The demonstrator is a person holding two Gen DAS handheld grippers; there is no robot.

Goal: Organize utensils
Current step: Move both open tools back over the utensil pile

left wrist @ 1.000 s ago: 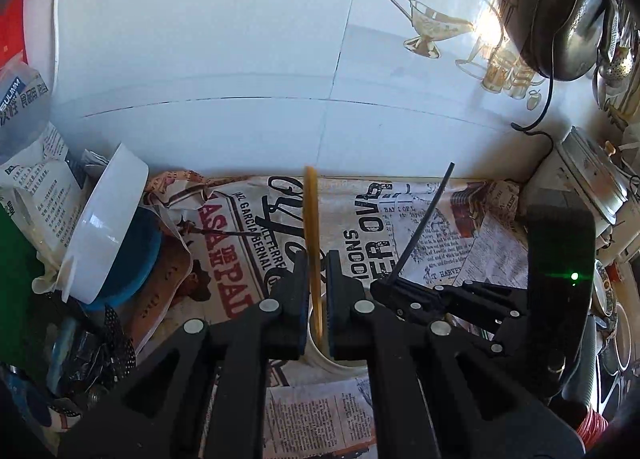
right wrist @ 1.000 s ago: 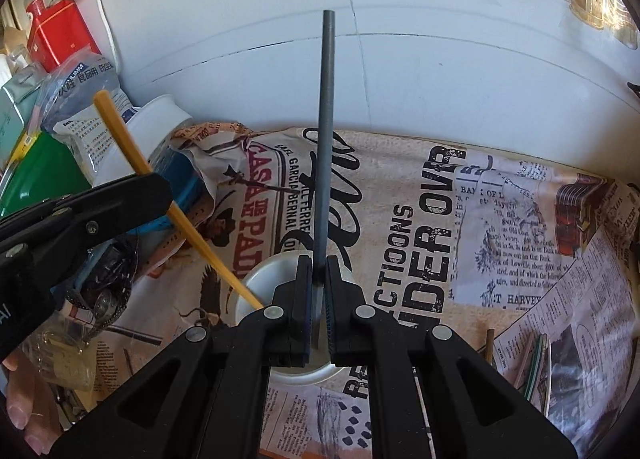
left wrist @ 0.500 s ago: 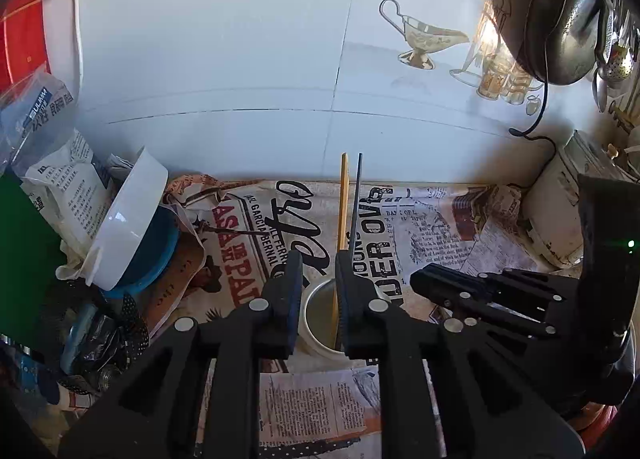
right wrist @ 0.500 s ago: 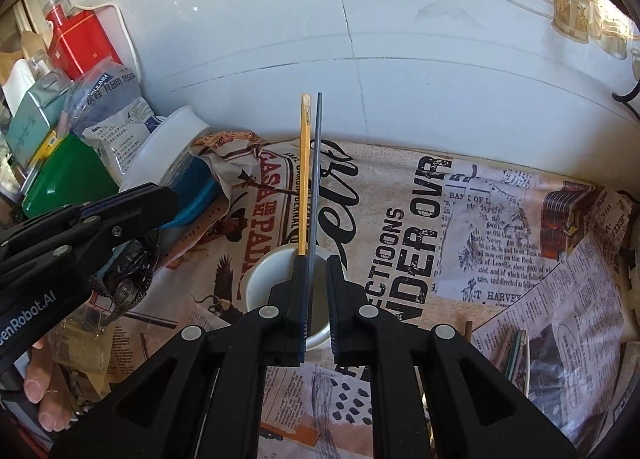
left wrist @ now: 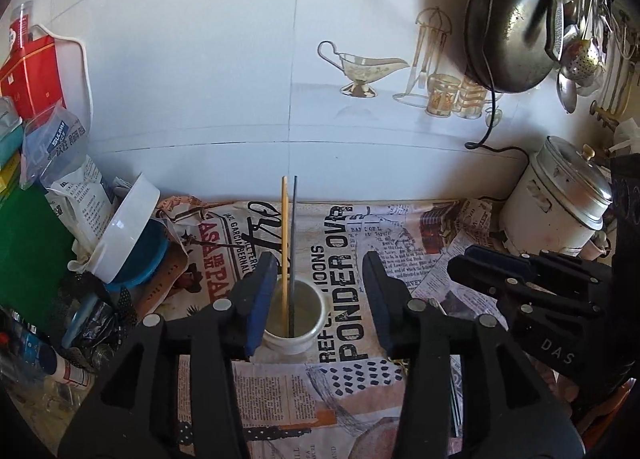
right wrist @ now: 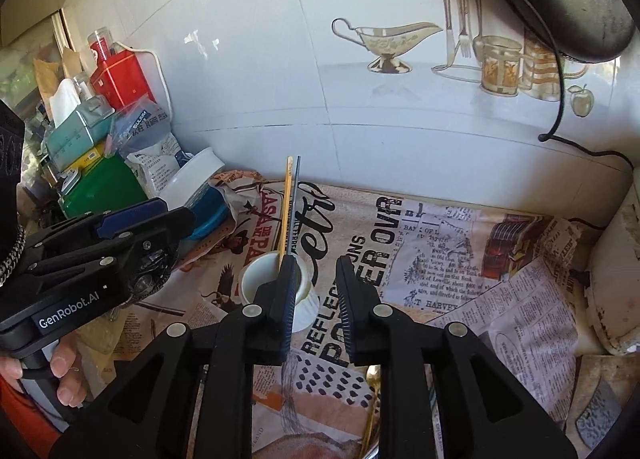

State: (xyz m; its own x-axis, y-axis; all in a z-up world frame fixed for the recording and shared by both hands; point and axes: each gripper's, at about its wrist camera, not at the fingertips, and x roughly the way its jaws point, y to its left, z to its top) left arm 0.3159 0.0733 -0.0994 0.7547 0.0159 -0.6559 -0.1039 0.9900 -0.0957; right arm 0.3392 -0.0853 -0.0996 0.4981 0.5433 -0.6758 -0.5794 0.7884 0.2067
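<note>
Both black two-finger grippers, left (left wrist: 320,291) and right (right wrist: 316,291), have just been opening and hold nothing. Ahead, a yellow wooden chopstick (left wrist: 284,243) and dark grey chopstick (left wrist: 294,243) stand in a small white round cup (left wrist: 294,339) on newspaper-print paper (left wrist: 360,379).

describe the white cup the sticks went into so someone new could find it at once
Start at the white tiled wall and come down to the counter covered in printed newspaper. The small white cup stands on that paper beside the big black word PONDER. Unlike the larger tilted white tub to its left, it stands upright and holds a yellow stick and a dark grey stick.
</note>
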